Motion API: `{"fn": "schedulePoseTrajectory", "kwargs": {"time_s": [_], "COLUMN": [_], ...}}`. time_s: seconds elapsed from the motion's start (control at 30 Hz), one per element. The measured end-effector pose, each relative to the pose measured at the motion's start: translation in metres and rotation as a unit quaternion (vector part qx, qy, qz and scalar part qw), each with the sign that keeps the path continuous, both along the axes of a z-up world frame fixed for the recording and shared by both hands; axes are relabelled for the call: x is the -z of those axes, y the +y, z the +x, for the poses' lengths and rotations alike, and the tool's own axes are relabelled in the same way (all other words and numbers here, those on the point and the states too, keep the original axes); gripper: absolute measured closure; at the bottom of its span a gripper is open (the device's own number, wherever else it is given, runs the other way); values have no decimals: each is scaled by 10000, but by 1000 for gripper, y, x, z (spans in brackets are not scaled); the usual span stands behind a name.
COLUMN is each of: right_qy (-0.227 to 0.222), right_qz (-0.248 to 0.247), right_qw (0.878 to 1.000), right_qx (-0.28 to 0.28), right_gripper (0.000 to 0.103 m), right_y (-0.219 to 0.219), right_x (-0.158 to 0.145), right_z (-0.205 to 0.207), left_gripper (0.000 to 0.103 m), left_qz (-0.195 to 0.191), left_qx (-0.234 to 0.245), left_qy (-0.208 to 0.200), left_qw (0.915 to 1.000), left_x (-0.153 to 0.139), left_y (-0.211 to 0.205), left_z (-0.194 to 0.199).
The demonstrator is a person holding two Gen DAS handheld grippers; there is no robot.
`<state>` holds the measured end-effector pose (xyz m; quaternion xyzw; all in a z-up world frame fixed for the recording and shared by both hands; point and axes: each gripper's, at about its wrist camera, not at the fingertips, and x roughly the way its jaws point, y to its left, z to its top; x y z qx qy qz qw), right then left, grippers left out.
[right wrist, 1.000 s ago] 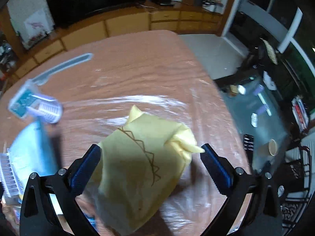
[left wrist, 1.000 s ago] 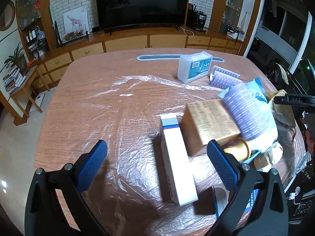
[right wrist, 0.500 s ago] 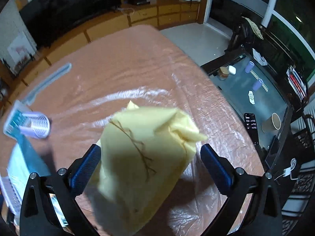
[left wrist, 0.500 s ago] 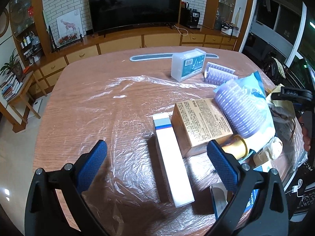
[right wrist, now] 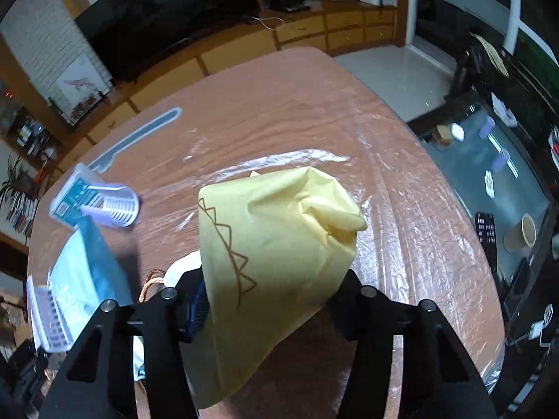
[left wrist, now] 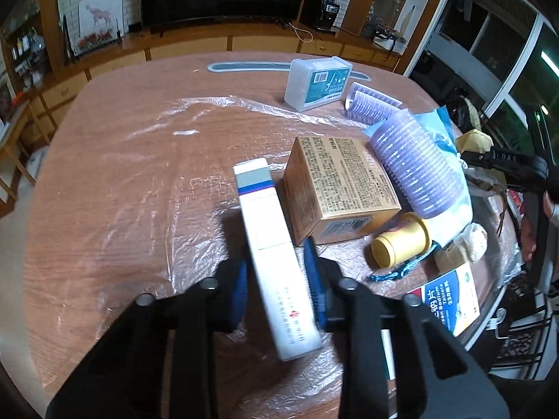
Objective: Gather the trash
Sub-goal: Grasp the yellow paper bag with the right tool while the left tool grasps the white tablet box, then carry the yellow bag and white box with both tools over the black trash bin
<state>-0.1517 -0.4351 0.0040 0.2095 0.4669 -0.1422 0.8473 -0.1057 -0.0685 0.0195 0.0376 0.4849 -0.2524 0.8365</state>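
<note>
Our left gripper (left wrist: 277, 284) has just been closing, and its blue pads now press both sides of the long white box (left wrist: 276, 262), which lies on the clear plastic sheet (left wrist: 146, 216) at the lower centre of the left wrist view. Just right of that box sits a gold carton (left wrist: 337, 190), with a purple ribbed roller (left wrist: 417, 167), a yellow cap (left wrist: 398, 244) and a blue-and-white medicine pack (left wrist: 450, 298) crowded toward the right edge. Upper centre, a translucent box (left wrist: 316, 82) stands on the wooden table (left wrist: 122, 111).

Our right gripper (right wrist: 267, 300) has also just been closing and now pinches the yellow paper bag (right wrist: 276, 244), which fills the middle of the right wrist view, above the table.
</note>
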Motion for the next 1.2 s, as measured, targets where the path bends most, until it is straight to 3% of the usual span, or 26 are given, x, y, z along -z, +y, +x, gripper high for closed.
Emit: {"fn": "schedulePoseTrajectory", "kwargs": {"time_s": [0.33,0.73,1.2], "right_qy": [-480,-763,-1078], "right_qz": [308,-95,150], "right_qw": [9977,9937,9699], "right_qx": [-369,-813,-2179], "right_gripper": [50,50,50], "right_y": [10,28,83], "right_x": [-22,-49,-71], "right_z": [-18,-37,-87], "left_gripper": [84,84,84], "left_qz": [-306,-444,-379], "left_qx": [-271,-662,-814], "left_qy": [-27,-323,-627], "left_qw": [9992,9963,9940], "left_x": [-9,-33,-65], "left_y": [18,32,32], "left_z": [2,-9,-64]}}
